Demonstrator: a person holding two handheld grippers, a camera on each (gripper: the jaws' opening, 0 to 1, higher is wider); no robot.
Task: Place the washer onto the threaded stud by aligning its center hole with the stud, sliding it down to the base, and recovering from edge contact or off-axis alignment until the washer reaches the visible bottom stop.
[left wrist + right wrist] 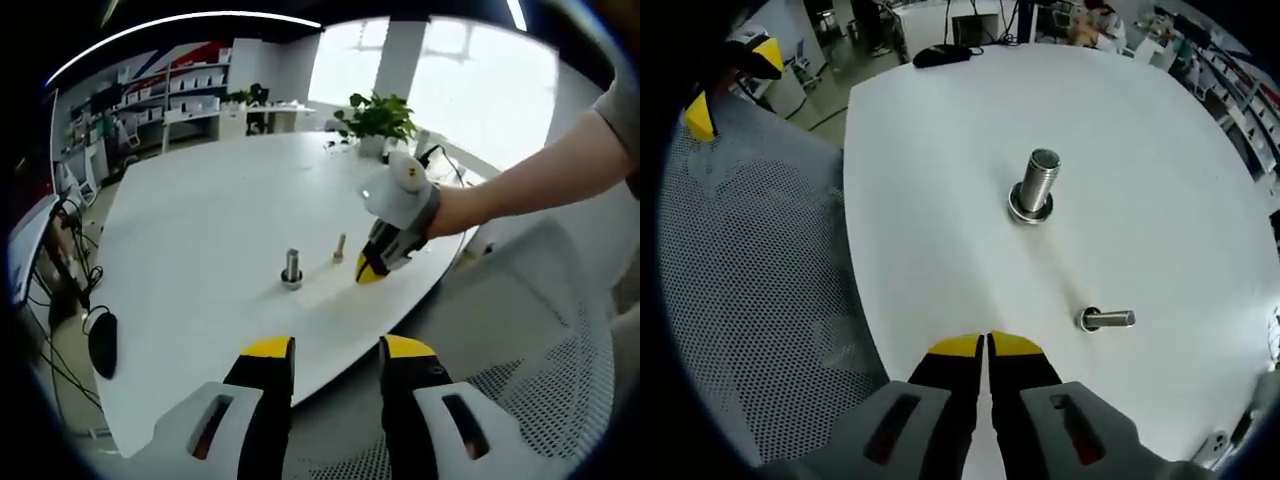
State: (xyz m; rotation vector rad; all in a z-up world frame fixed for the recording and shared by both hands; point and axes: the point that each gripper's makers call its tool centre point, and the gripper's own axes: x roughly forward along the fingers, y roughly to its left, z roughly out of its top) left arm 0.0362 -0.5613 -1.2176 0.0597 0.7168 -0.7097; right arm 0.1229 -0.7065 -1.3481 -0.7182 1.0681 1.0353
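At the bottom of the left gripper view, my left claw (337, 352) sticks up with its yellow tips wide apart, and it holds nothing. It hangs over the near edge of the white table (200, 260), above a mesh chair (540, 400). Farther out on the table, the big bolt (291, 268) stands straight up with a ring around its foot. I think that ring is the washer (291, 282), sitting low at the bottom, but it is too small for me to be sure. Just beside it, a small bolt (339, 248) stands near my right claw (370, 268), whose tips point down at the table. My hand (450, 212) holds that claw. A black mouse (102, 342) lies off to the side. A green plant (378, 118) sits at the far end.

In the right gripper view, my right claw (986, 343) has its yellow tips pressed close together, and I see nothing between them. The small bolt (1106, 320) is near, and it looks tipped over in this view. The big bolt (1036, 186) is farther, with the ring (1028, 212) around its foot. My left claw's yellow tips (730, 85) show far off, past the chair (750, 300).
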